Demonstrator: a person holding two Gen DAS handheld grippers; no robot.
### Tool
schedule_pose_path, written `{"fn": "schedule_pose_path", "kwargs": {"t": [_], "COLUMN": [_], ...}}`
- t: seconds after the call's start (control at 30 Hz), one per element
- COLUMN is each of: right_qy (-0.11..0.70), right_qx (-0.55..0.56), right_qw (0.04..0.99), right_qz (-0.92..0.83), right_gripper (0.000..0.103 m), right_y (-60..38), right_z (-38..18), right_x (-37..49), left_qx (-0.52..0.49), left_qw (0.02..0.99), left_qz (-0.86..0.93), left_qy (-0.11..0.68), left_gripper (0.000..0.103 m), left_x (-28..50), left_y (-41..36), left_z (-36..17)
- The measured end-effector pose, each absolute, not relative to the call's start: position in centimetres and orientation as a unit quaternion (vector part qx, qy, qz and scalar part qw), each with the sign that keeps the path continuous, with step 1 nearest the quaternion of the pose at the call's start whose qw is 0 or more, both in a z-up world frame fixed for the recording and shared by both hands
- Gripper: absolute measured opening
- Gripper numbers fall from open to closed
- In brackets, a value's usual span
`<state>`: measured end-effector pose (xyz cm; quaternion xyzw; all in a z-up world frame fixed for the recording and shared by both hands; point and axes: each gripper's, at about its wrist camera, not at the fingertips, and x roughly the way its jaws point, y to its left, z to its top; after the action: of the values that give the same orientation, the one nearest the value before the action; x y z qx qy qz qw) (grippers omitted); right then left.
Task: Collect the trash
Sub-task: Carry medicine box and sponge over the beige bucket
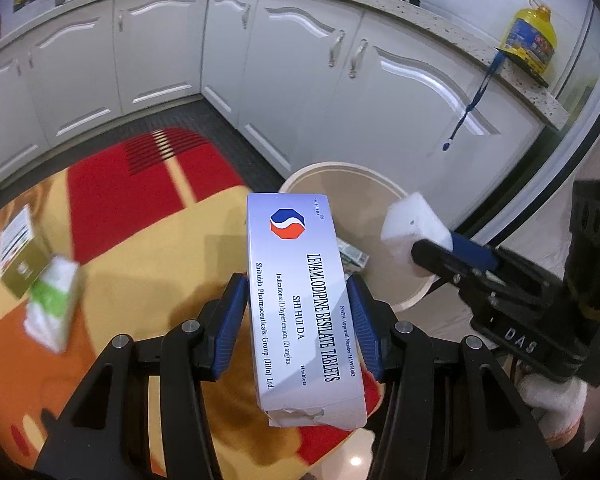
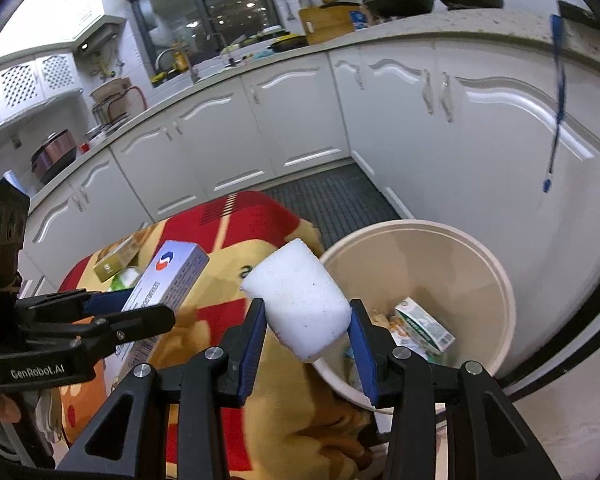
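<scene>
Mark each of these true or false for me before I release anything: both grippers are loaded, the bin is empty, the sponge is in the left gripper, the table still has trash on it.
1. Both grippers hold something. True: the left gripper clamps the tablet box, and the right gripper clamps the white sponge block.
2. The bin is empty. False: the cream bin already holds a green and white carton and other scraps.
3. The sponge is in the left gripper. False: it is in the right one, near the bin's rim.
4. Trash remains on the table. True: an olive box and a green and white packet lie on the patterned cloth.
</scene>
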<state>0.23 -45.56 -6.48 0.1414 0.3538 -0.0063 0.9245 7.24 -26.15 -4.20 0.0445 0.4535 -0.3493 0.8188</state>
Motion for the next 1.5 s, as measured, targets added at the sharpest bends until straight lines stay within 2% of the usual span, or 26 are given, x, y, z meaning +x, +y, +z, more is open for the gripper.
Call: {"fn": "schedule_pose_path", "kwargs": {"t": [0.63, 1.5], "right_qy": [0.372, 0.398], "right_qx": [0.187, 0.191], "right_qw": [0.907, 0.894], "right_qz": [-0.064, -0.078], "right_gripper": [0.040, 0.041], "right_y": [-51.8, -53.1], "right_z": [-9.2, -11.4], "right_x": [0.0, 1.2], "left_qx": [0.055, 0.047], "left_qw": [0.798, 0.789], "left_qz": [-0.365, -0.346], "left_qy": [0.477, 0.506], "left_gripper": [0.049, 0.050], "left_x": [10.5, 12.2], "left_y": [-33.9, -35.8], "left_z": [-6.4, -9.1]}}
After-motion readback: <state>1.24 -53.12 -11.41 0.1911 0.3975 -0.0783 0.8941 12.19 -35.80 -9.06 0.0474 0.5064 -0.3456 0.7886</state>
